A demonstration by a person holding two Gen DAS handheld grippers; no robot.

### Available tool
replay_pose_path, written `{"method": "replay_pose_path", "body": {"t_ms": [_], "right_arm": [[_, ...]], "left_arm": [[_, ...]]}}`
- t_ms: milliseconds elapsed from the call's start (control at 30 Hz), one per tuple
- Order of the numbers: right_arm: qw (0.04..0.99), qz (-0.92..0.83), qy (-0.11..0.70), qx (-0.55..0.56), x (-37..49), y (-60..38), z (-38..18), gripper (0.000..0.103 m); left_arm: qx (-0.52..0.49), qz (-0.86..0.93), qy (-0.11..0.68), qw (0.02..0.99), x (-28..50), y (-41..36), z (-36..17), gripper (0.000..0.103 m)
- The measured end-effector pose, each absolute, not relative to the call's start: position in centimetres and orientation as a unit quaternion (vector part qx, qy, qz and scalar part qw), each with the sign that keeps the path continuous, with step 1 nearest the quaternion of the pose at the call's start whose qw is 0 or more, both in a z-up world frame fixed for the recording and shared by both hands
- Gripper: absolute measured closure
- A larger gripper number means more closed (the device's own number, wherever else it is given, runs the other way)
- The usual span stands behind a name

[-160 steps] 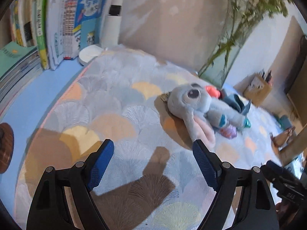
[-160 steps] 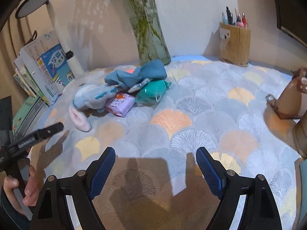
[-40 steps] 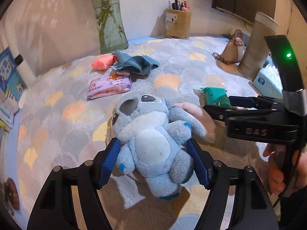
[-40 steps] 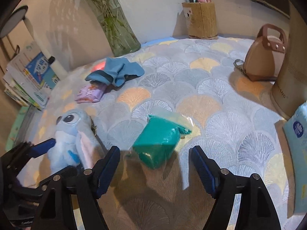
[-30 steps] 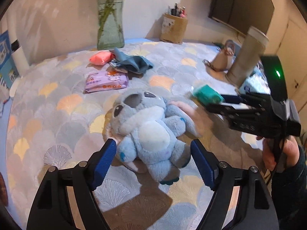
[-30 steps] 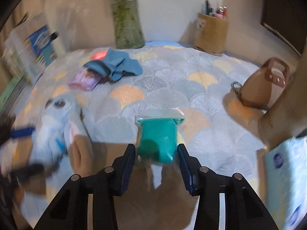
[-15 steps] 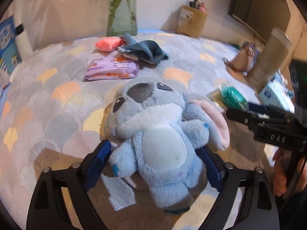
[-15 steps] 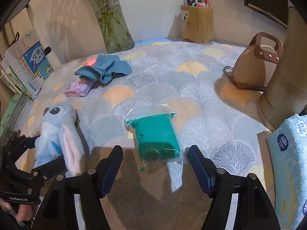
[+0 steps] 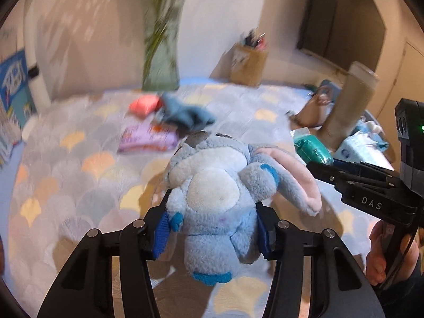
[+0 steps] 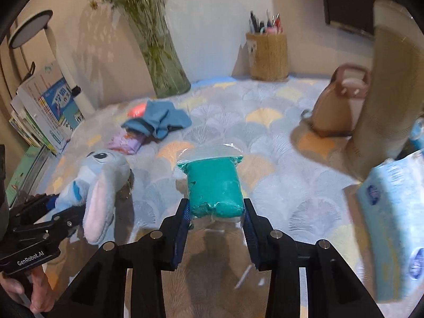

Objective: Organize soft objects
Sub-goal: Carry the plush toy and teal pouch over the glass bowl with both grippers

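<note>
My left gripper is shut on a blue-grey plush toy with a pink ear and holds it above the patterned cloth. The toy also shows in the right wrist view. My right gripper is shut on a teal soft pack in a clear bag, lifted off the cloth. The pack shows in the left wrist view too. A blue cloth, a purple packet and a pink-red soft thing lie further back.
A glass vase with stems and a pen holder stand at the back. A brown bag, a tall beige cylinder and a blue tissue pack are on the right. Books stand on the left.
Both grippers have closed: the left on the plush toy, the right on the teal pack. Both things are now lifted off the cloth, and the views have swung right.
</note>
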State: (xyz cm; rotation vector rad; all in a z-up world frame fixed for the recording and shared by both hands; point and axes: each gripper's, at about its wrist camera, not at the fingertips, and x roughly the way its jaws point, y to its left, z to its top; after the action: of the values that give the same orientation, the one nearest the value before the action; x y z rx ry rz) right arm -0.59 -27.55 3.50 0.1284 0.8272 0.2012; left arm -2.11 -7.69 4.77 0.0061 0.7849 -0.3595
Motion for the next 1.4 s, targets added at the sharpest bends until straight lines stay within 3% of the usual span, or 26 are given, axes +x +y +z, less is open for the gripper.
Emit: {"method": "replay_pose_path", "body": {"t_ms": [367, 767, 1200, 1267, 1300, 1333, 1400], "right_arm": [[0.941, 0.023, 0.327, 0.086, -6.5, -36.5, 10.9, 0.065], [0.932, -0.143, 0.272, 0.191, -10.5, -53.7, 15.4, 0.065], [0.872, -0.221, 0.291, 0.326, -6.4, -66.4, 12.0, 0.065], [0.867, -0.228, 0.303, 0.323, -5.8, -67.2, 11.2, 0.063], [0.865, -0.23, 0.312, 0.318, -5.5, -67.4, 10.9, 0.057], [0.863, -0.234, 0.322, 0.311, -5.4, -67.3, 10.6, 0.042], [0.865, -0.235, 0.322, 0.303, -5.6, -67.2, 10.3, 0.037]], "left_arm": [[0.053, -0.29, 0.304, 0.906, -4.5, -17.9, 11.7, 0.053], [0.11, -0.439, 0.293, 0.842, -5.1, -35.0, 14.7, 0.053], [0.133, -0.373, 0.318, 0.861, 1.5, -48.8, 12.1, 0.05], [0.151, -0.361, 0.306, 0.868, 1.6, -50.1, 11.7, 0.044], [0.166, -0.358, 0.301, 0.868, 1.4, -50.5, 11.5, 0.037], [0.178, -0.355, 0.296, 0.869, 1.3, -50.8, 11.3, 0.035], [0.186, -0.361, 0.294, 0.865, 0.9, -50.7, 11.3, 0.035]]}}
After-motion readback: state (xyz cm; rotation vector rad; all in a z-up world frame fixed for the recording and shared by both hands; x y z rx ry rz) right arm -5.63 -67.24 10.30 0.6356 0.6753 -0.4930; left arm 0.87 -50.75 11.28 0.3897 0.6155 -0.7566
